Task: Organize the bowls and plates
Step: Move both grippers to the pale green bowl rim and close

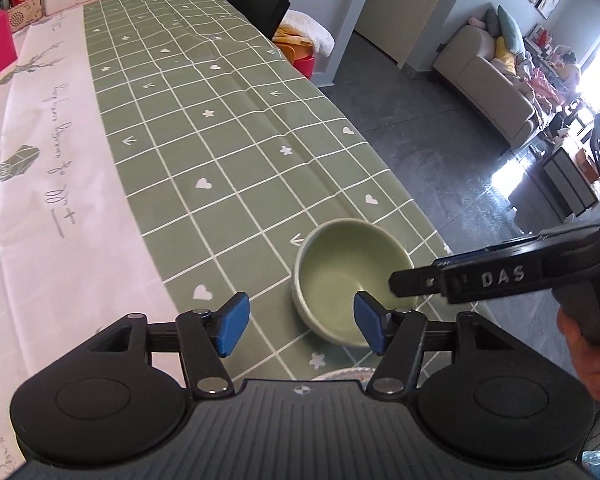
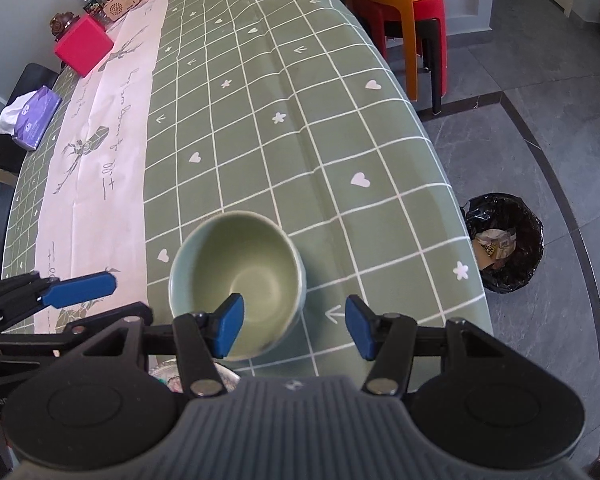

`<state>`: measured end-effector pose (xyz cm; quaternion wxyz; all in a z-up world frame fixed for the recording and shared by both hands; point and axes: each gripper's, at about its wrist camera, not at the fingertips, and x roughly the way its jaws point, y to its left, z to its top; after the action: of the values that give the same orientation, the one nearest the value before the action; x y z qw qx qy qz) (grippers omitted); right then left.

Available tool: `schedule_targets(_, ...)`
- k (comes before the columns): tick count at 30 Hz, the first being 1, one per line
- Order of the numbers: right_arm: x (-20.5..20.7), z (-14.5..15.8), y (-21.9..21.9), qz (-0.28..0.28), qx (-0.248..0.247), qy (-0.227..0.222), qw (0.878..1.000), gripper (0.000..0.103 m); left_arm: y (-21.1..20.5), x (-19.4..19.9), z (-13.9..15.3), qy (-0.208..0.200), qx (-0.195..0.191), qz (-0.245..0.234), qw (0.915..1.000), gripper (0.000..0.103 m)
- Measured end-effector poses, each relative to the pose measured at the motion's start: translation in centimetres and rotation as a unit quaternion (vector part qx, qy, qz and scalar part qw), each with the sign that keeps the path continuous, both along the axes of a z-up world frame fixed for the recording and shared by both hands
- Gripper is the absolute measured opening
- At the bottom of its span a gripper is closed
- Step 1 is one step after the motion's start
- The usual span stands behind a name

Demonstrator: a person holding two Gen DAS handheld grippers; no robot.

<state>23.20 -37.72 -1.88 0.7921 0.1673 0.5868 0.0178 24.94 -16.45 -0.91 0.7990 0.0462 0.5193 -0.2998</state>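
Left gripper [image 1: 300, 320] nearest the lens, blue pads parted wide and empty, right pad over the bowl's [image 1: 350, 276] near rim, left pad above bare cloth [image 1: 220, 140], likely lining up on the wall. Right gripper [image 2: 295, 326] likewise apart with nothing pinched, left pad over the bowl's near rim, right pad outside over the cloth; bowl upright, empty, near the table's right edge. Cut off below both bodies: a pale patterned rim [image 2: 224, 378], perhaps a plate; pad-to-bowl contact impossible to tell.

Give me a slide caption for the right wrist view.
Right claw open above a green bowl on the checked tablecloth, one finger inside the rim.
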Motion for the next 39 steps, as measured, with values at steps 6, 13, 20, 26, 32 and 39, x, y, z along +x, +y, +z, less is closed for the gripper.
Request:
schedule_targets(6,0.7,-1.1,0.7,0.016,-0.004,0.011,1.000,0.056,-1.0,0.9,-1.4,0.020,0.000,-0.004,0.9998,0.073)
schedule_targets(13,1.3,-2.2,0.9,0.018,-0.013,0.020,1.000,0.055,-1.0,1.5,-2.6,0.030,0.012,-0.002,0.9995,0.073)
schedule_targets(20,1.5,-2.8,0.9,0.026,-0.016,0.012,0.999,0.045,-1.4,1.7,-3.7,0.043,0.009,-0.007,0.9990,0.065)
schedule_targets(26,1.2,-3.2,1.1,0.033,-0.038,-0.020,0.999,0.045,-1.6,1.9,-4.5,0.048,0.017,-0.010,0.9986,0.054)
schedule_targets(32,0.9,-4.1,0.9,0.032,-0.020,-0.027,0.999,0.044,-1.8,2.0,-5.1,0.050,0.026,-0.011,0.9983,0.043)
schedule_targets(39,0.8,-4.4,0.4,0.035,0.003,-0.026,0.999,0.019,-2.0,2.0,-5.6,0.052,0.027,-0.011,0.9983,0.036)
